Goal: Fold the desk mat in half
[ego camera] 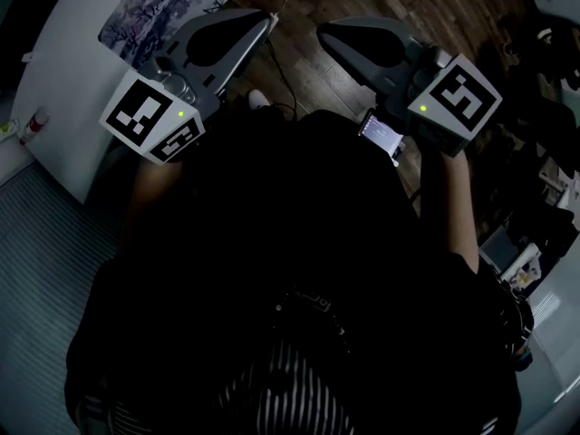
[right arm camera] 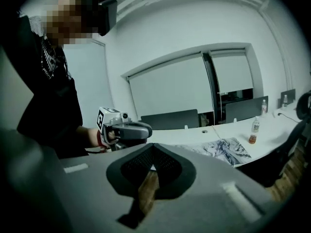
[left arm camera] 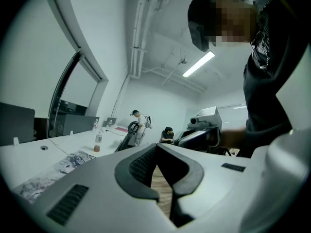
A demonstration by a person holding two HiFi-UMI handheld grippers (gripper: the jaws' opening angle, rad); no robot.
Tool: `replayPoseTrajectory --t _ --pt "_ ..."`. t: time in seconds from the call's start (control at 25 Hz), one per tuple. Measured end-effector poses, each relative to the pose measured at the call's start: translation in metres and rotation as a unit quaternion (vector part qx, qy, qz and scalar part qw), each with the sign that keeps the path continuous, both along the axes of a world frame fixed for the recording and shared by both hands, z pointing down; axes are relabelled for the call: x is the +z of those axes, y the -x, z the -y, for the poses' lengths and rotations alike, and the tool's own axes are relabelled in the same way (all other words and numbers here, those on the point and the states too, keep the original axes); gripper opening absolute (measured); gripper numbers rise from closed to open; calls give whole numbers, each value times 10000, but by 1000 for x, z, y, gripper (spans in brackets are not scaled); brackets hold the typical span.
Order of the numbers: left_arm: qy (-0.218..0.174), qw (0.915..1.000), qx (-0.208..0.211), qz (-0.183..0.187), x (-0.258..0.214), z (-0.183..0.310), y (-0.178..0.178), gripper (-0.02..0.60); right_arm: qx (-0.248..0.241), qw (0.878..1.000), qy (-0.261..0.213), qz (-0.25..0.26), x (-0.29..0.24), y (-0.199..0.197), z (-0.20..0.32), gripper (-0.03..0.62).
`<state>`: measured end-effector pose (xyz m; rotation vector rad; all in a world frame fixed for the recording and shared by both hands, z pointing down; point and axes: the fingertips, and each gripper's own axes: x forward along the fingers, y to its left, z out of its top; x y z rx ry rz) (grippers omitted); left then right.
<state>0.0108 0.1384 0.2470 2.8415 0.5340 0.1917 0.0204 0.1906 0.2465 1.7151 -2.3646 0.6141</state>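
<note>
- left gripper (ego camera: 267,21) & right gripper (ego camera: 326,33): fingers shut tip-to-tip, both empty, over floor (ego camera: 435,7).
- desk mat (ego camera: 163,3) flat on desk (ego camera: 63,89), fwd-left, well apart; left gripper nearer.
- Mat long axis runs w/ desk edge.

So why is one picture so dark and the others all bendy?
Head view: dim, mostly the person's dark clothes. Left gripper view: the ceiling light glares, wide lens bends the window frame. Right gripper view: same bending, dark edges.
</note>
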Motion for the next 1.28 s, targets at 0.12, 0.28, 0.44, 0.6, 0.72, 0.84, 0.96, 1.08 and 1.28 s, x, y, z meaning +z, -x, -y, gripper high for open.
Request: replayPoseTrajectory --t 0.12,0.28,0.44,0.6,0.72,0.84,0.96,1.08,1.28 --pt "121 9997 -201 80 9 28 -3 9 164 9998 112 73 8 -12 23 5" --pt "126 9995 -281 94 11 31 10 9 373 9990 -85 234 0 -21 32 5" --pt "26 9993 -360 65 4 27 19 9 247 9991 -270 226 -7 -16 36 5" --pt "18 9986 -530 60 -1 41 9 9 103 9986 -430 289 -8 -31 58 5" --pt "8 9975 -696 131 0 58 -5 9 -67 9974 -607 374 -8 -48 80 5" --pt "-17 9963 -845 156 -3 74 -25 9 -167 9966 -676 441 -7 -71 97 5" --pt "48 9951 -981 146 -9 89 -48 9 -297 9957 -691 532 -7 -99 114 5" --pt "81 9942 -1057 177 -10 107 -74 9 -364 9946 -762 597 -7 -132 136 5" --pt "-160 9921 -1214 272 -11 132 -115 9 -436 9935 -798 684 -9 -181 166 5"
